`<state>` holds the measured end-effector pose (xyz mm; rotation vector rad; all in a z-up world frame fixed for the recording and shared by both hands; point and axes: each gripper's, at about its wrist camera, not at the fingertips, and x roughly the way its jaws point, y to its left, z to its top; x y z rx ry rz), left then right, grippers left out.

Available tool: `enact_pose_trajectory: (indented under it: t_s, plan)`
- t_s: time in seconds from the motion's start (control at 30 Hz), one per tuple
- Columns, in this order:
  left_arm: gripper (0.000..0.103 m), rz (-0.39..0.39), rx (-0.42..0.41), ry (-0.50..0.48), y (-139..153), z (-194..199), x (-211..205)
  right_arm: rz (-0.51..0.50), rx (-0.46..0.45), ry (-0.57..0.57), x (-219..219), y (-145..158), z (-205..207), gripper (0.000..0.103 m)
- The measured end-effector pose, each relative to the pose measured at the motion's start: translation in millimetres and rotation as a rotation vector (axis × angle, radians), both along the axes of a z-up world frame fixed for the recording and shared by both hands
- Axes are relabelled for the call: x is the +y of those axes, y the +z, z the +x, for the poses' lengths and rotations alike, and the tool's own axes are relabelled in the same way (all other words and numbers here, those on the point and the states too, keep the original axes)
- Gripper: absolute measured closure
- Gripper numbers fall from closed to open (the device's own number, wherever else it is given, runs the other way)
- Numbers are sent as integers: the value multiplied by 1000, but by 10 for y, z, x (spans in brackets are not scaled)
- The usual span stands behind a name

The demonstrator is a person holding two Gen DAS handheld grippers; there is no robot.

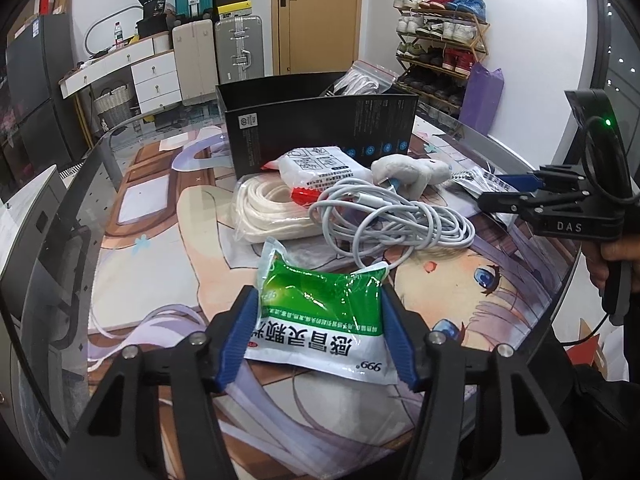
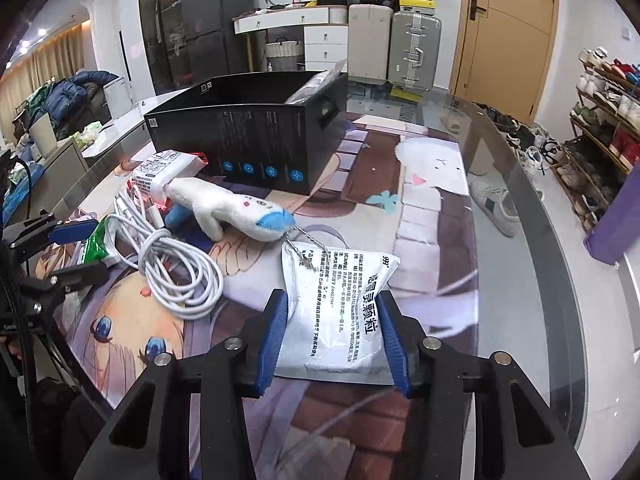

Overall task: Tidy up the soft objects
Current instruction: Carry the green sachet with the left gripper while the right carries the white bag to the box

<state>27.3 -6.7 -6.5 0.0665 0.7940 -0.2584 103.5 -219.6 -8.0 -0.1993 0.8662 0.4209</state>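
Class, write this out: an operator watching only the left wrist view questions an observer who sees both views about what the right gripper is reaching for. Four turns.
Operator: What is between the right gripper's jaws?
Observer: A silver sachet, printed side up. Both pads meet its side edges.
Operator: Is anything lying on it?
Observer: Yes, the plush toy's metal chain drapes across its far corner.

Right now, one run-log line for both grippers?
left gripper: closing round green sachet | right gripper: closing round white sachet | black box: open
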Motion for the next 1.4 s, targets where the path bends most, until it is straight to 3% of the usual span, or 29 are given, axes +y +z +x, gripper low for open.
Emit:
enact_pose_trajectory:
  t_s: [0.83, 1.4]
  plan:
    - [46, -103, -98, 64, 355, -93, 165, 127, -145, 27, 67, 491, -390, 60]
    - [46, -127, -174, 102, 699, 226, 95, 188, -234, 48, 277, 855, -266, 60]
